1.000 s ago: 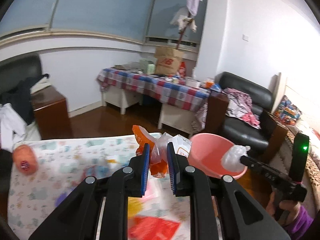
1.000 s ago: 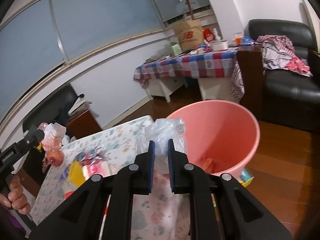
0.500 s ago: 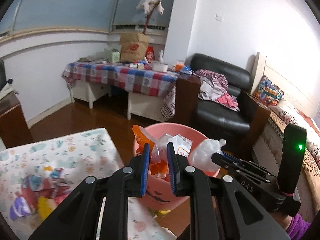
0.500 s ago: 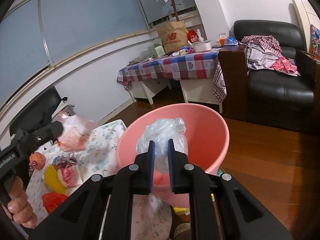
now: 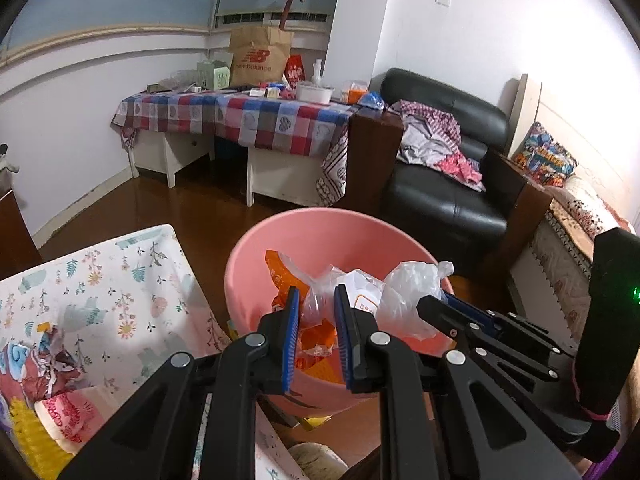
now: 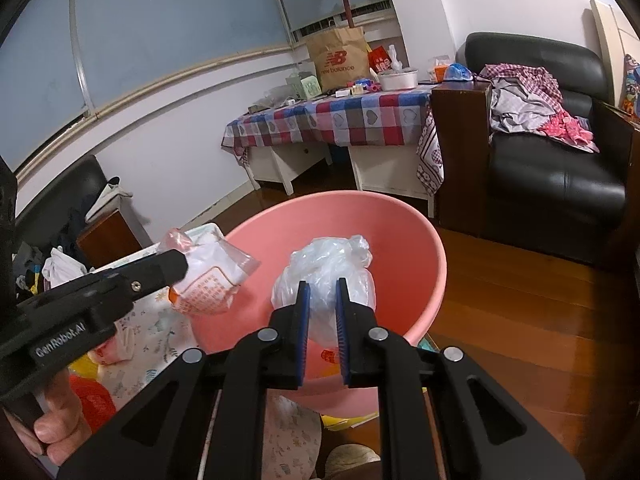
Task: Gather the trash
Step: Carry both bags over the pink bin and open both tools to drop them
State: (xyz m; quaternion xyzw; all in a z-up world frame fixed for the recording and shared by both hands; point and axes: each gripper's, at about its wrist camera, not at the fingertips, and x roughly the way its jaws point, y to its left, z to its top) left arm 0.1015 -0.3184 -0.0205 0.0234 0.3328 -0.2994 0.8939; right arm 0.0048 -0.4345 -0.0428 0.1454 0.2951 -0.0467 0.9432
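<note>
Wrappers (image 5: 316, 304) clamped in left hand-held gripper (image 5: 314, 314), over bin (image 5: 256, 264).

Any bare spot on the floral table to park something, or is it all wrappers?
Free: the floral table is bare from its far corner along the edge beside the pink bin. Crowded: its near-left part holds crumpled wrappers and a yellow piece. Over the bin, the left gripper and right gripper both hold bags.

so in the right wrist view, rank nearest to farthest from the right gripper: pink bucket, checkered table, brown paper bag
1. pink bucket, just below and ahead of the right gripper
2. checkered table, across the floor
3. brown paper bag, atop that table's far side by the wall
</note>
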